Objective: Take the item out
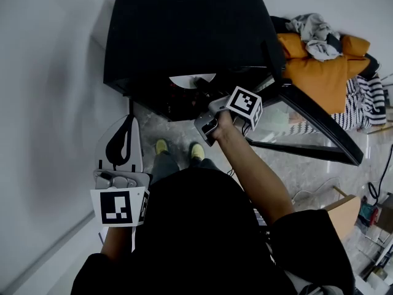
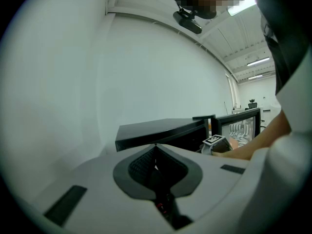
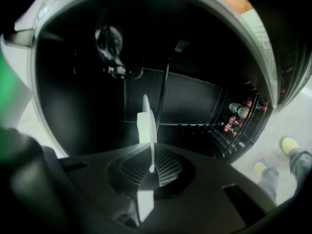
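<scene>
The black cabinet (image 1: 184,23) stands against a pale wall (image 1: 49,103), its glass door (image 1: 319,125) swung wide to the right. That leaves the front edge open and a strip of marbled floor (image 1: 178,131) free between it and the person's yellow shoes (image 1: 161,146).

The right gripper (image 3: 151,152) reaches in over the cabinet's front edge. Its ribbed dark pads are pinched on a thin white plate (image 3: 146,123), held edge-on and upright just inside the opening, with dark empty space behind it and to either side.

The head view shows only a pale crescent of that plate's rim under the cabinet's top edge (the jaws themselves are lost in shadow there). The right gripper view shows the grip plainly. It also shows the smooth black inner walls, a wire rack and a row of small bottles (image 3: 239,112) in the door shelf at the right, none of which the head view shows.

The left gripper (image 1: 127,128) hangs low beside the person's left leg, near the wall and well apart from the cabinet. Its own view shows its jaws pressed together on nothing, the cabinet's flat matte top beyond them.

Past the door's far edge lies a soft heap: an orange padded garment (image 1: 319,72) with grey cloth on top and striped fabric (image 1: 362,100) beside it.
</scene>
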`<state>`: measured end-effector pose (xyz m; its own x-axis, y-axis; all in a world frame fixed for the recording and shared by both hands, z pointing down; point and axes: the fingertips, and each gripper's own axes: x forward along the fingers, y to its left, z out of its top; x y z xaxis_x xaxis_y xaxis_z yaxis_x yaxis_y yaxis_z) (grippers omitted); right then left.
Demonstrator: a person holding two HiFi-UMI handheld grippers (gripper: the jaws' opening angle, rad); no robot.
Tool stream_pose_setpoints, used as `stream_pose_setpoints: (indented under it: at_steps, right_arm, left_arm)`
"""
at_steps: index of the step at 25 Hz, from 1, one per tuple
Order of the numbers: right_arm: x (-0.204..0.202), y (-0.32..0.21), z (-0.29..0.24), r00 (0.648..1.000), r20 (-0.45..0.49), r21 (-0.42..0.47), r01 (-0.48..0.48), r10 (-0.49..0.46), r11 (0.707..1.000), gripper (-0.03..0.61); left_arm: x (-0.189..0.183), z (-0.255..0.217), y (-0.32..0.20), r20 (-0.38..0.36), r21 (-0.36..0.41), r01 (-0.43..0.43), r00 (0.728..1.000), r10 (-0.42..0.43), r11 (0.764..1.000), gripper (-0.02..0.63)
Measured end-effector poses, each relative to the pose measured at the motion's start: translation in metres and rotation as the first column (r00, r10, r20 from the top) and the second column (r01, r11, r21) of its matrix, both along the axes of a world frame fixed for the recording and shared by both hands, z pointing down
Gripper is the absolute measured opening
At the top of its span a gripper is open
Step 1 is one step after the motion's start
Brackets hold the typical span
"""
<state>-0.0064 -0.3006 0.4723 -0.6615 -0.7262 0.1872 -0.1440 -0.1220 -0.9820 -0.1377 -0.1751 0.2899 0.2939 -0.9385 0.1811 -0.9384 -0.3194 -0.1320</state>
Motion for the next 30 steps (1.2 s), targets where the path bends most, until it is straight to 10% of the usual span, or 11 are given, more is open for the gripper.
stream_pose_setpoints:
  at_steps: [30]
  right_arm:
    - [0.063,0.148,-0.086,0.970,-0.015,0.042,0.244,-0.243,0.969,0.020]
  left_arm:
    - [0.048,0.002,0.003,-0.025,0.004,-0.131,0.991,0.131,0.991,0.008]
